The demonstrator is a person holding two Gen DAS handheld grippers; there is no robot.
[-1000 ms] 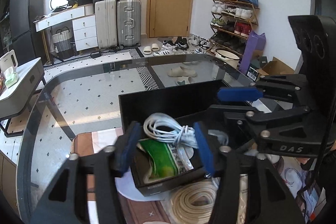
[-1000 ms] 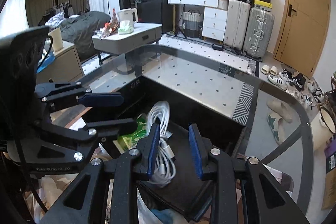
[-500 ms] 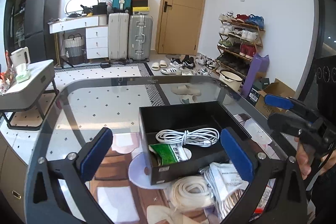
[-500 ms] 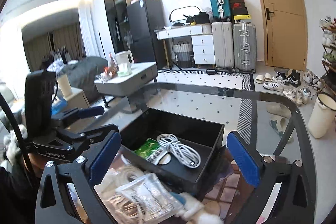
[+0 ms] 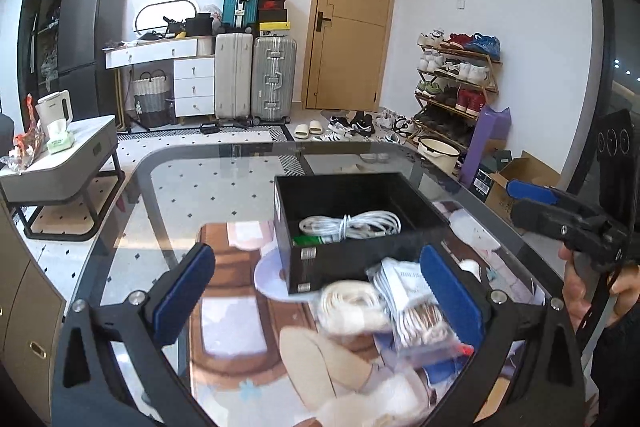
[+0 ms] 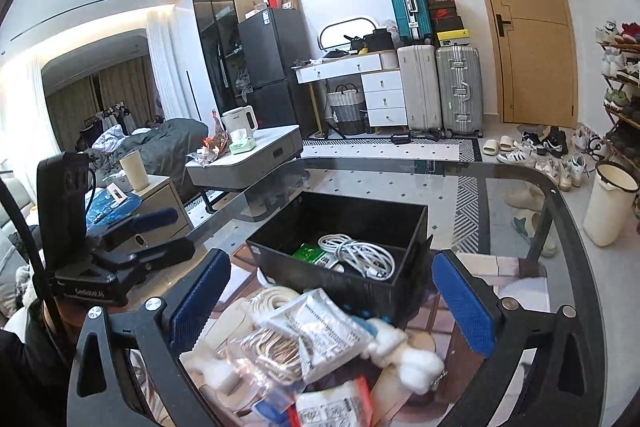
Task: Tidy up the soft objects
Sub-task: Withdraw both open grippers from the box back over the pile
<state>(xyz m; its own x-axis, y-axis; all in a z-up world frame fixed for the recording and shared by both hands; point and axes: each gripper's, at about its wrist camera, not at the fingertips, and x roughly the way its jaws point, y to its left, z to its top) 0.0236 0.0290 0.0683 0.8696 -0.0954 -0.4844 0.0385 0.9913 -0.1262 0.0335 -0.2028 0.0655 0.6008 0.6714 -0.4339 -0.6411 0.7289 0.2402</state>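
Observation:
A black box [image 5: 340, 267] stands on the glass table, holding a coiled white cable [image 5: 348, 225] and a green packet [image 5: 306, 239]. My left gripper [image 5: 316, 291] is open wide and empty, held back from the box's near side. In front of the box lie a cream cord coil [image 5: 352, 307] and a clear bag of wire [image 5: 416, 311]. In the right wrist view my right gripper [image 6: 332, 303] is also open wide and empty, above the clear bag [image 6: 316, 331] and a white fluffy piece [image 6: 408, 351]. The box [image 6: 320, 279], cable [image 6: 356, 253] and packet [image 6: 308, 253] lie beyond it.
A person's hand holds the right gripper [image 5: 524, 203] at the right edge of the left view. The left gripper [image 6: 168, 233] shows at the left of the right view. The glass table's rim [image 6: 560, 195] curves round behind the box. A grey side table [image 5: 60, 167] stands left.
Both grippers opened wide and drew back from the box. The white cable and the green packet stay inside it. The pile in front of the box has come into view.

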